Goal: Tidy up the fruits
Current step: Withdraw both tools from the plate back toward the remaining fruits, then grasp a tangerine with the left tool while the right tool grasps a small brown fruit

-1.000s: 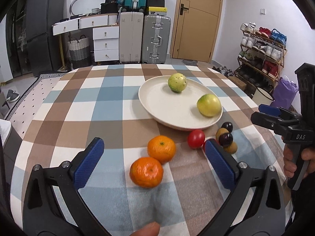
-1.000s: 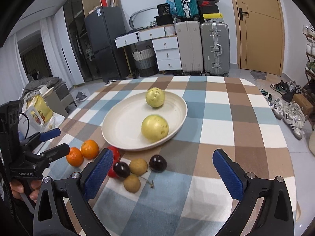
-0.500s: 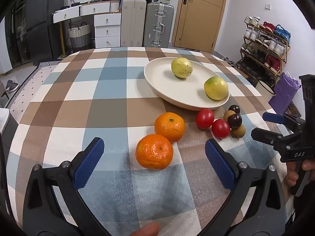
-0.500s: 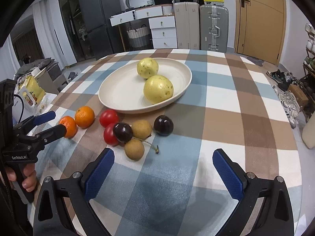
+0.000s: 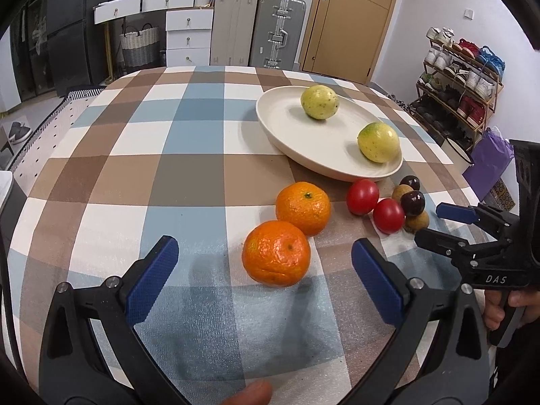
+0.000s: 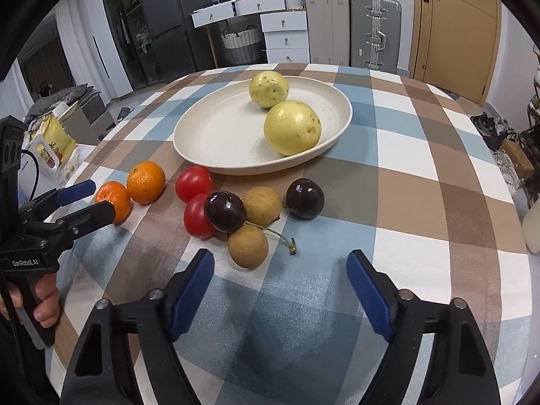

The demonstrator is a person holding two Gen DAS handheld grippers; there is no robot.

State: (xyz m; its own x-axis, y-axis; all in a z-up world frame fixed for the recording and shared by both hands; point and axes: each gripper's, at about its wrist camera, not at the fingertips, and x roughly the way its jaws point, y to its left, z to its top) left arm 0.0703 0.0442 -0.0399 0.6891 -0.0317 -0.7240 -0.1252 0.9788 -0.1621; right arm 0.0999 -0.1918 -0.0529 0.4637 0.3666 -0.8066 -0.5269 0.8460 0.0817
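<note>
A cream plate (image 5: 287, 125) (image 6: 216, 135) holds two yellow-green fruits (image 5: 378, 141) (image 6: 292, 127). In front of it on the checked cloth lie two oranges (image 5: 276, 253) (image 6: 145, 182), two red tomatoes (image 5: 362, 196) (image 6: 194, 183), two dark plums (image 6: 225, 211) and two brown longans (image 6: 248, 245). My left gripper (image 5: 265, 280) is open and empty, with the near orange between its fingers' line, just ahead. My right gripper (image 6: 280, 287) is open and empty, just short of the near longan.
The round table's edge (image 6: 519, 270) curves close on the right. Behind stand suitcases (image 5: 280, 30), white drawers (image 5: 185, 40), a door (image 5: 347, 17) and a shoe rack (image 5: 462, 84). A yellow bag (image 6: 54, 141) sits beyond the left edge.
Both grippers have moved forward and lower toward the fruit. The near orange now lies just ahead of the left fingers, the longans just ahead of the right. Both stay open.
</note>
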